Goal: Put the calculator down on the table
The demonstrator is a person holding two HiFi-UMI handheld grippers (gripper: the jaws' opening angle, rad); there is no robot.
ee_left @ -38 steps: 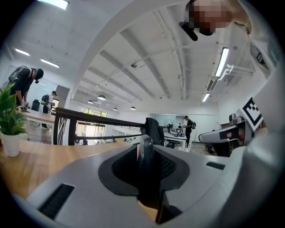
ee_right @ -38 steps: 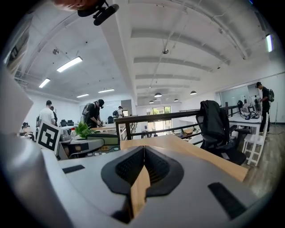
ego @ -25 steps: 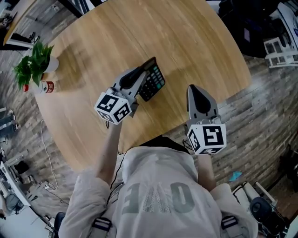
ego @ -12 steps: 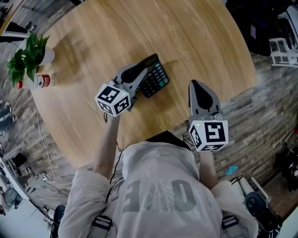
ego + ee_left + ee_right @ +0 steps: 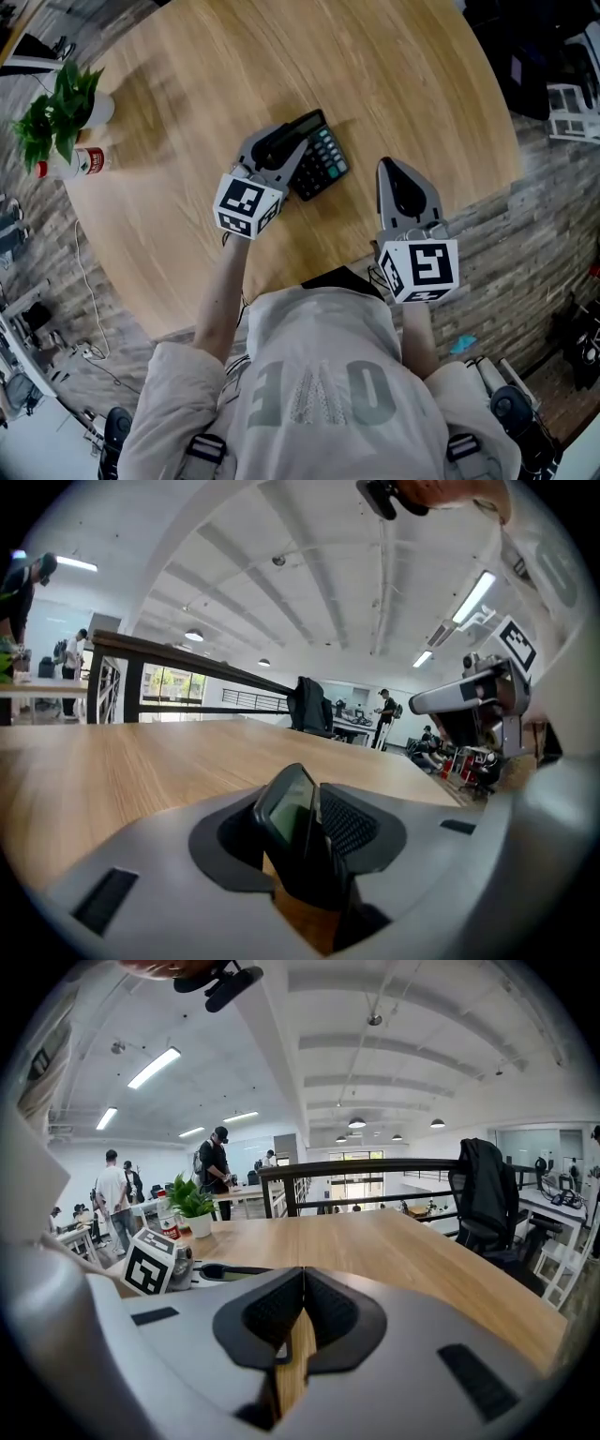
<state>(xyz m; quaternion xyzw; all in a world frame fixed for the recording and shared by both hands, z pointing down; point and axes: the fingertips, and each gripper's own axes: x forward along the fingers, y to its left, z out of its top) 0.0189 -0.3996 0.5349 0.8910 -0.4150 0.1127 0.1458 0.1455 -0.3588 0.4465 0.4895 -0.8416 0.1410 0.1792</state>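
Note:
A black calculator (image 5: 322,161) with green keys lies on the round wooden table (image 5: 394,75), its display end between the jaws of my left gripper (image 5: 286,142). In the left gripper view the calculator (image 5: 286,813) leans on the right pad, while the left pad stands off its display. These jaws are opening. My right gripper (image 5: 394,171) hovers to the calculator's right near the table's front edge. It is shut with nothing in it, its pads meeting at the tip (image 5: 302,1283).
At the table's far left stand a potted plant (image 5: 56,117) and a small red-labelled bottle (image 5: 82,165). A black chair (image 5: 483,1190) is beyond the table on the right. People stand at desks in the background.
My left gripper has come down and drawn nearer with the calculator, which now rests on the table. Its jaws have widened. The right gripper shifted a little.

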